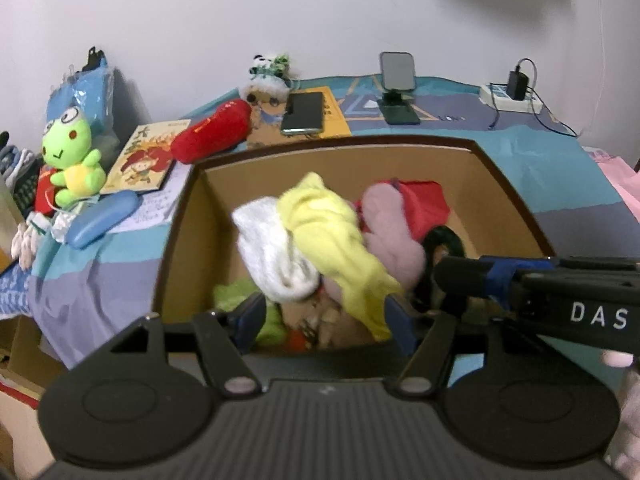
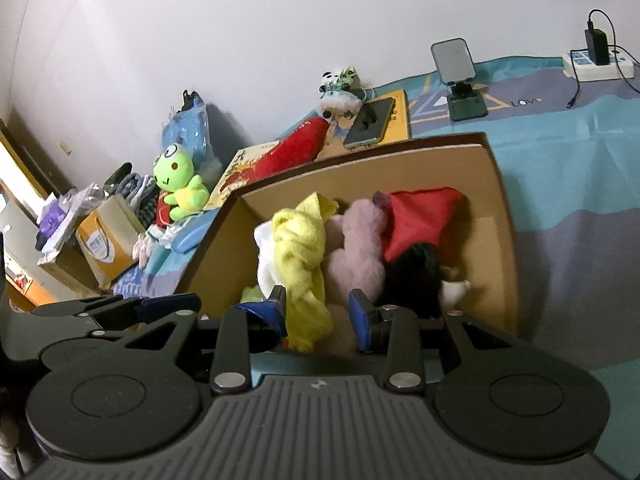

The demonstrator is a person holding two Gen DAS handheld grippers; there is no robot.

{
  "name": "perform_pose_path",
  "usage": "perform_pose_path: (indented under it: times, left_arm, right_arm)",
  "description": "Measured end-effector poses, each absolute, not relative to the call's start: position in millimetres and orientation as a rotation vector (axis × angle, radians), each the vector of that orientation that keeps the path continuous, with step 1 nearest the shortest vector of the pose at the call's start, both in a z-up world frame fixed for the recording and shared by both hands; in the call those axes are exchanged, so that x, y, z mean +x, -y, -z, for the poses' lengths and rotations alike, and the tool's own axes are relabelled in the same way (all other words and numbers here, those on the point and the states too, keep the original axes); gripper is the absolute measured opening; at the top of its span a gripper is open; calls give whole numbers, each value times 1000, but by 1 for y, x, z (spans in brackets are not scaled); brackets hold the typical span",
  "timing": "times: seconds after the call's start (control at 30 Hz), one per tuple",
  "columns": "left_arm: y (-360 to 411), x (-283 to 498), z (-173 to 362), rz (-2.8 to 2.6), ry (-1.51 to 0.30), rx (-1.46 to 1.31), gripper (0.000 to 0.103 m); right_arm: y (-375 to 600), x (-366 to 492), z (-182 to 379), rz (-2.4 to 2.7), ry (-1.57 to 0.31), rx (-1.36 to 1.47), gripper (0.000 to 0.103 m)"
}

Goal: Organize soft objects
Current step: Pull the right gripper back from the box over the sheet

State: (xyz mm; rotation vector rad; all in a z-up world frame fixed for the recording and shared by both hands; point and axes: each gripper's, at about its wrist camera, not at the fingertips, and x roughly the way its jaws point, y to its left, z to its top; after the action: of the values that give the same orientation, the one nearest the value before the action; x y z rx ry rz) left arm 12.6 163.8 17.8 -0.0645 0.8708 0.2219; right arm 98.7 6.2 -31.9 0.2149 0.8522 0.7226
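A cardboard box [image 1: 500, 176] [image 2: 496, 184] on the bed holds soft things: a yellow cloth [image 1: 332, 236] [image 2: 300, 248], a white towel [image 1: 268, 256], a pink plush [image 1: 396, 240] [image 2: 356, 248], a red cloth [image 1: 424, 204] [image 2: 416, 220] and a dark item [image 2: 416, 276]. Both grippers hover at the box's near edge. My left gripper [image 1: 322, 320] is open with the yellow cloth's end hanging between its fingers. My right gripper [image 2: 318, 316] is open beside the same cloth; its body also shows in the left wrist view [image 1: 560, 284].
Outside the box to the left sit a green frog plush [image 1: 72, 160] [image 2: 178, 184], a red plush [image 1: 216, 132] [image 2: 292, 152], a blue case [image 1: 104, 220] and a picture book [image 1: 148, 156]. A phone [image 1: 304, 112], phone stand [image 1: 396, 88] and power strip [image 1: 512, 96] lie behind.
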Motion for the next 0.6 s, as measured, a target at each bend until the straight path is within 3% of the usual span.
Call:
perform_pose_path:
  times: [0.6]
  left_arm:
    - [-38,27,21,-72,-986,-6,71]
  right_arm:
    - [99,79,54,-539,-929,124,19]
